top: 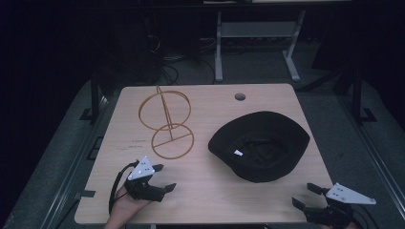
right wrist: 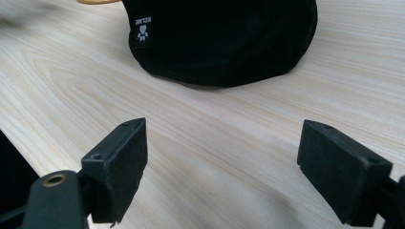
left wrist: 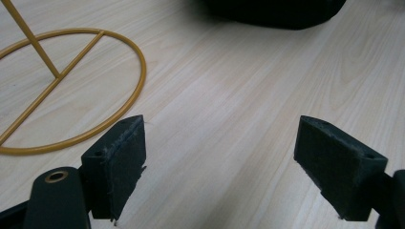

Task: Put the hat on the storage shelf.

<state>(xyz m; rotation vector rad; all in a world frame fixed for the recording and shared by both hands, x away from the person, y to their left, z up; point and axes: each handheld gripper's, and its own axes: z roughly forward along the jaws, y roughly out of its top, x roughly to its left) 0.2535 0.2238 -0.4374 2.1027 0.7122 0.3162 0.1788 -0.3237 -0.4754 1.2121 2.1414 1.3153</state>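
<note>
The left gripper (top: pixel 161 177) is held low over the near left part of the pale wood-grain table (top: pixel 210 191), its jaws spread wide with nothing between them; in the left gripper view only bare tabletop is seen between the two black pads. The right gripper (top: pixel 305 194) is held at the near right corner of the table, its jaws likewise spread wide and empty, with bare wood seen between them in the right gripper view. Neither gripper is touching anything.

The black fabric bucket hat (top: pixel 260 144) is laid upside down on the right half of the table, its hollow crown turned upward, with a small white label seen inside it. It is found well apart from both grippers, ahead of the right one. A small white logo patch is seen on its side in the right gripper view.

The gold wire hat stand (top: pixel 167 125), made of a flat ring base, a slanted rod and an upper ring, is set on the left half, just ahead of the left gripper.

A round cable hole (top: pixel 239 97) is cut near the far edge. The room behind is dark, with a grey-legged desk frame (top: pixel 218 52) on a grey floor.
</note>
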